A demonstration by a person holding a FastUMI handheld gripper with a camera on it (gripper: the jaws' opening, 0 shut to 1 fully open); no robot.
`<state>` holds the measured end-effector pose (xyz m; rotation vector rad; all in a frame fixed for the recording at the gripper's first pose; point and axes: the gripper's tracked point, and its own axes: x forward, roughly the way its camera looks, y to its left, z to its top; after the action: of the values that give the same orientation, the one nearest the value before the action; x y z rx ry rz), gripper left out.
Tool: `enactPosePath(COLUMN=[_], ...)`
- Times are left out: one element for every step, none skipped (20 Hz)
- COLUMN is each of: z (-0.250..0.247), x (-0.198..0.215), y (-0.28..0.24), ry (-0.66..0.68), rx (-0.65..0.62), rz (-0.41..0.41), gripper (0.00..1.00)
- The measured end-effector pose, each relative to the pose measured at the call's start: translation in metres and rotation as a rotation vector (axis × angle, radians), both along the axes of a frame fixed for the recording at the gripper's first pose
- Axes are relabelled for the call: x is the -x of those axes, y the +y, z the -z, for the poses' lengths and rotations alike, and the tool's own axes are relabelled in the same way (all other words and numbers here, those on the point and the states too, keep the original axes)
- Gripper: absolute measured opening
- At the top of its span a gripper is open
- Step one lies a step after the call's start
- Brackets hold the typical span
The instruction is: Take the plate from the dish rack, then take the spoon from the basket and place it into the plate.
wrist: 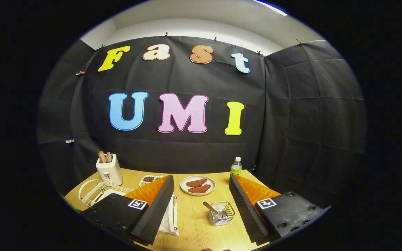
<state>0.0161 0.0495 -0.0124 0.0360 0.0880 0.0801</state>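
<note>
- Gripper (pixel 201 205): fingers stand wide apart, clamped on nothing, hovering above the surface (pixel 190 223).
- Rack (pixel 98 191): white wire, beside the left finger and partly hidden by it. A white piece that may be the plate (pixel 168 223) shows just behind that finger; cannot confirm its shape or how it sits.
- Plate handling, as judged: stiff, smooth, likely slippery and breakable. Grip best taken on the exposed rim, fingers square to it, lifted straight out of the wires.
- Basket (pixel 222 213): small wire cup between the fingers, nearer the right 1.
- Spoon (pixel 212 208): handle leans out of the basket toward the left; bowl is down inside. Judged light, rigid, thin and slick; take the handle above the basket rim.
- A dish (pixel 198 185) with 2 brown pieces lies beyond the basket; toaster (pixel 109 169) and bottle (pixel 236 168) stand further back.
</note>
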Motion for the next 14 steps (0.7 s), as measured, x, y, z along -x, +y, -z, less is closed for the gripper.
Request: enactPosePath(z=[0.000,0.001,0.001,0.000,0.000,0.000,0.000,-0.001,-0.001,-0.002,-0.003,-0.003,-0.005,-0.007], x=[-0.002,-0.003,-0.005,-0.007,-0.008,-0.009,-0.010,-0.011,-0.013,-0.015,-0.017,-0.019,-0.023,-0.026], y=[0.002,0.004,0.005,0.006,0.009,0.012,0.015,0.018,0.021,0.025,0.029,0.033,0.036,0.040], ry=[0.005,0.009,0.011,0.013,0.014,0.014,0.015,0.015,0.016,0.018,0.020,0.020,0.019,0.018], rx=[0.001,0.002,0.003,0.003,0.004,0.008,0.013,0.020,0.025,0.027,0.029,0.030,0.033,0.037], rz=[-0.001,-0.001,0.000,-0.001,-0.002,-0.005,-0.010,-0.015,-0.020,-0.026,-0.031,-0.036,-0.040,-0.043], gripper=[0.97,0.97,0.97,0.97,0.97,0.97,0.97,0.97,0.97,0.97,0.97,0.97,0.97,0.97])
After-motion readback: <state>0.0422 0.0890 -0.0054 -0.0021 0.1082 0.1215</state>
